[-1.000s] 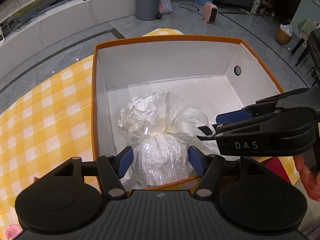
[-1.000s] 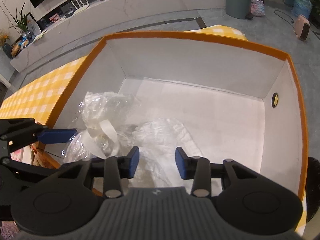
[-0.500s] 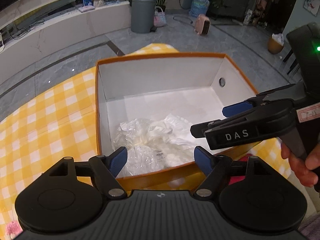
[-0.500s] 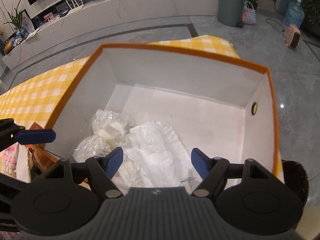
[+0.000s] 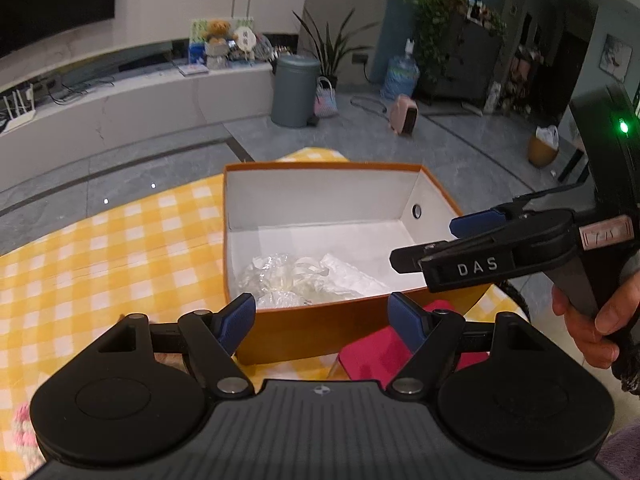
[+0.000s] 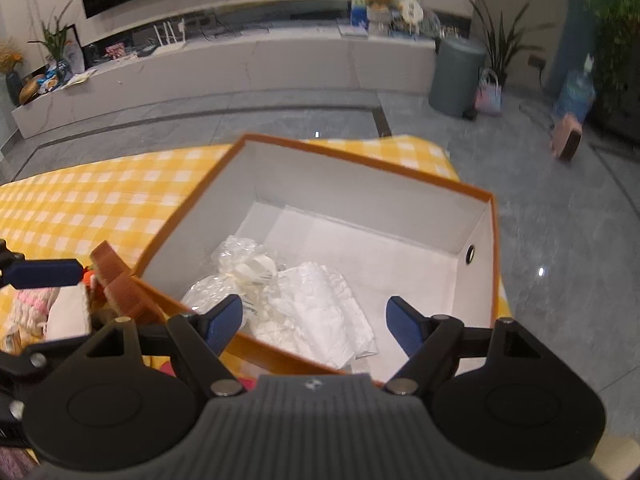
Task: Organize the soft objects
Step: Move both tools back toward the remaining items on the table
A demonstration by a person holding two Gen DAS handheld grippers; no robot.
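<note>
Soft goods are the concern: both the left gripper and right gripper hang spread wide and empty above the near rim of one orange cardboard box with white lining. Inside lie two items, touching: a crinkly clear plastic bundle tied with pale ribbon, likely light and slippery, best pinched at its knot, and a folded white cloth, limp, best taken at a fold.

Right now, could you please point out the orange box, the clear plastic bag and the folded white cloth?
orange box (image 6: 224, 346): right wrist view, near wall's outer face.
clear plastic bag (image 6: 236, 250): right wrist view, crinkled top.
folded white cloth (image 6: 320, 312): right wrist view, middle of the fabric.
</note>
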